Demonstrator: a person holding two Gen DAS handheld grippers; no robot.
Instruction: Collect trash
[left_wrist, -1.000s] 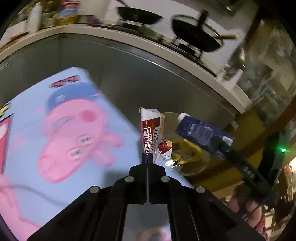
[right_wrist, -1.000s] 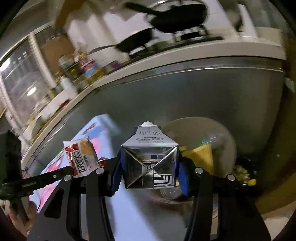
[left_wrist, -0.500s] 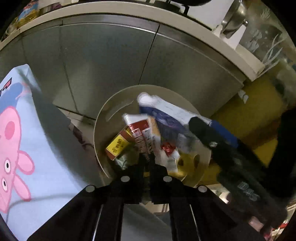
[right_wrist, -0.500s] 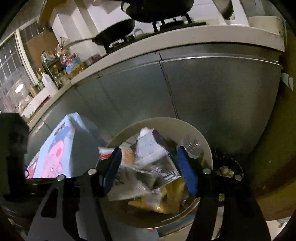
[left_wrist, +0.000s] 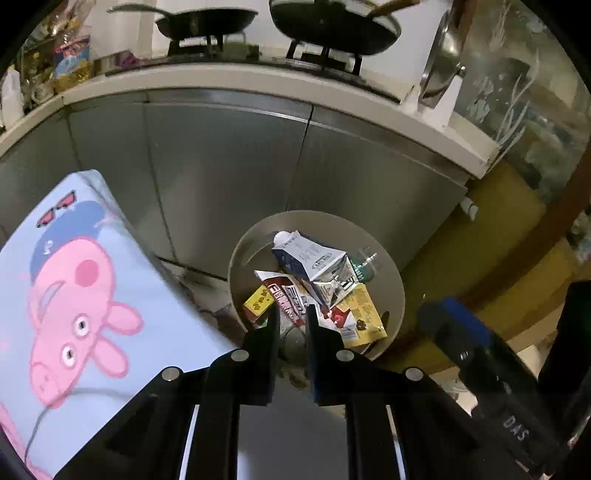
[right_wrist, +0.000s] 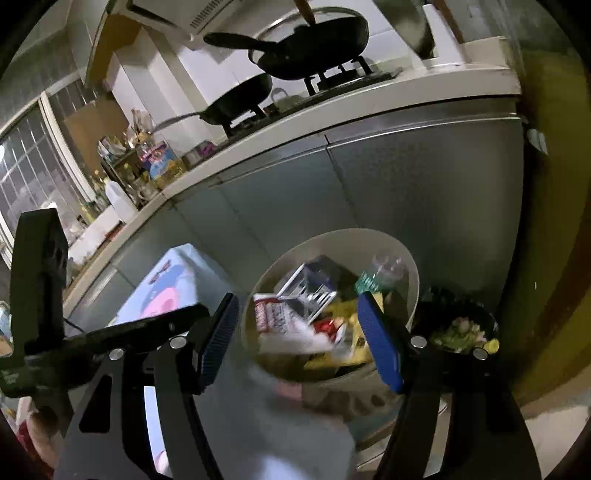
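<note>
Both pieces of trash dropped into the bin.
My left gripper (left_wrist: 290, 321) and right gripper (right_wrist: 295, 339) fingers have just opened, empty; carton (left_wrist: 310, 254) and wrapper (left_wrist: 286, 295) now lie in the bin (left_wrist: 391, 280).

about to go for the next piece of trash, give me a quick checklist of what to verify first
1. Milk carton inside the trash bin: ok.
2. Red snack wrapper in the bin: ok.
3. Left gripper free of trash: ok, jaws have just been opening, nothing between them.
4. Right gripper empty: ok, jaws apart.
5. Bin has room left: cannot tell.
6. Next trash item located: cannot tell, none shows on the cartoon pig tablecloth.
</note>
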